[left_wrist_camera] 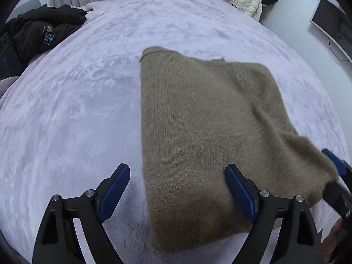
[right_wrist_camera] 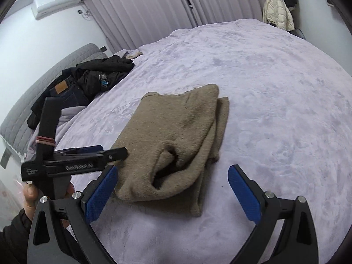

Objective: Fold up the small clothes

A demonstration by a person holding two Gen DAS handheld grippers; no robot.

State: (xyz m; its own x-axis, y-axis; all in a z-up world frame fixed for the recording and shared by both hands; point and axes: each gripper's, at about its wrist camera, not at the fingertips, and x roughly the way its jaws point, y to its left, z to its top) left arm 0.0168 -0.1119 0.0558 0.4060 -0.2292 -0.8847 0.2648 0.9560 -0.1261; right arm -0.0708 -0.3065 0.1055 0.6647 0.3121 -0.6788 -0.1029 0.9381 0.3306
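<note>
A folded sweater [left_wrist_camera: 198, 132] lies on the bed cover [left_wrist_camera: 77, 110], near the front edge. In the left wrist view it sits to the right of the middle, and the left gripper [left_wrist_camera: 178, 191] hangs over its near left corner with one finger on each side of that edge. The right gripper [left_wrist_camera: 336, 176] is at the sweater's near right corner. In the right wrist view the right gripper [right_wrist_camera: 173, 193] hangs over the sweater's [right_wrist_camera: 176, 136] near end, and the left gripper [right_wrist_camera: 99, 151] is on its left side. A pile of dark clothes [left_wrist_camera: 39, 30] lies at the far left edge of the bed. A puffy jacket [left_wrist_camera: 248, 0] hangs behind the bed at the far right. Curtains [right_wrist_camera: 143, 11] hang behind the bed.
</note>
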